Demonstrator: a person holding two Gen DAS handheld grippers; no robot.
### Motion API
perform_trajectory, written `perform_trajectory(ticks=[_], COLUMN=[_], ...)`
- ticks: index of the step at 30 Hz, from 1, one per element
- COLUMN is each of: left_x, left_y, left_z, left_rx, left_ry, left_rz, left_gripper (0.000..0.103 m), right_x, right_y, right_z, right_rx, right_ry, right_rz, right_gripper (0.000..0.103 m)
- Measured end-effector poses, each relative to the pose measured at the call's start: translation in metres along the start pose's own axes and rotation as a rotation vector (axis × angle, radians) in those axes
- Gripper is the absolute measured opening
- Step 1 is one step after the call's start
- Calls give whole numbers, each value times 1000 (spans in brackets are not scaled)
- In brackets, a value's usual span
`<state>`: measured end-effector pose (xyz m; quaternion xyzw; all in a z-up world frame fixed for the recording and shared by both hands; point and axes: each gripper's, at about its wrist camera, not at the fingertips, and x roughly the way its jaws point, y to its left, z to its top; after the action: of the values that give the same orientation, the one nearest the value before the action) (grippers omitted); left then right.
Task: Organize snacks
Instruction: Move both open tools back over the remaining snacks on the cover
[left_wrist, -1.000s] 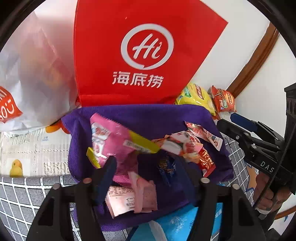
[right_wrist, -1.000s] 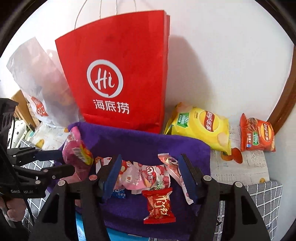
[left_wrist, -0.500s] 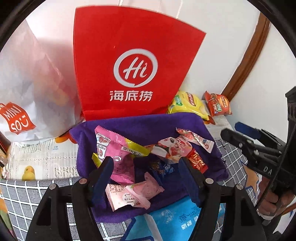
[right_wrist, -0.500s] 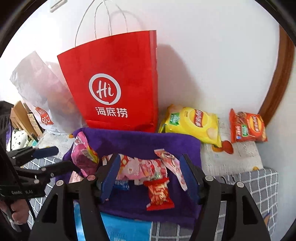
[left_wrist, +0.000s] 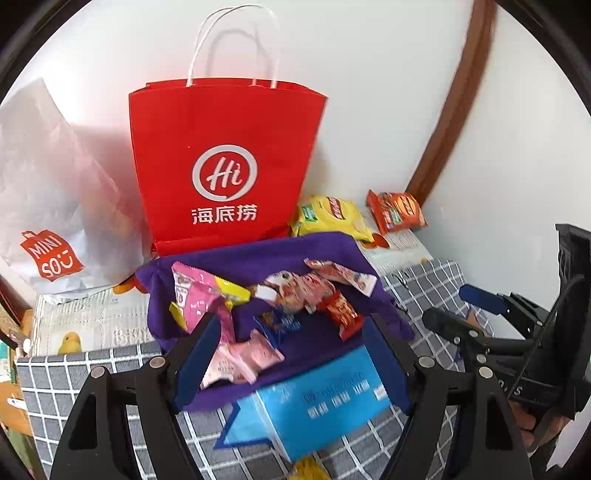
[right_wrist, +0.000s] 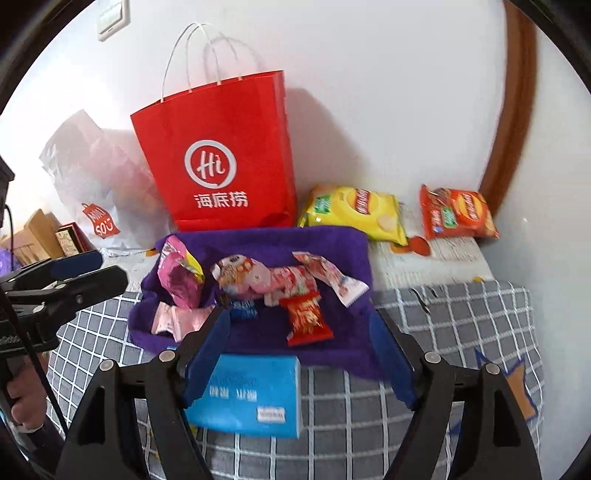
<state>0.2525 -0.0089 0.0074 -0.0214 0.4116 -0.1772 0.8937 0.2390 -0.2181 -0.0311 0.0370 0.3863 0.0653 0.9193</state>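
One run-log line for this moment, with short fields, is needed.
left gripper: opening, empty | right gripper: opening, empty | small snack packets: on purple cloth | red bag: upright behind

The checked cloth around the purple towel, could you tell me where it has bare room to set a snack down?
The checked cloth lies bare right of the purple towel, below the orange chip bag. A narrower strip is free left of the towel. The towel's middle is crowded with packets, and the blue box fills the space before it.
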Motion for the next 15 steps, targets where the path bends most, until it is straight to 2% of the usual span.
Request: perform_trajectory(ticks=[9,15], left_x=[-36,-50], left_y=[-5,17], left_z=[-41,-66], left_rx=[1,-65], left_ry=[-57,-33], left_rz=[14,95], left_gripper=[78,78], right_x=[-25,-30], right_y=[0,17], right_z=[-44,-76], right_rx=[5,-8], right_ry=[-34,-23], right_rz=[-8,24], right_gripper=[77,77])
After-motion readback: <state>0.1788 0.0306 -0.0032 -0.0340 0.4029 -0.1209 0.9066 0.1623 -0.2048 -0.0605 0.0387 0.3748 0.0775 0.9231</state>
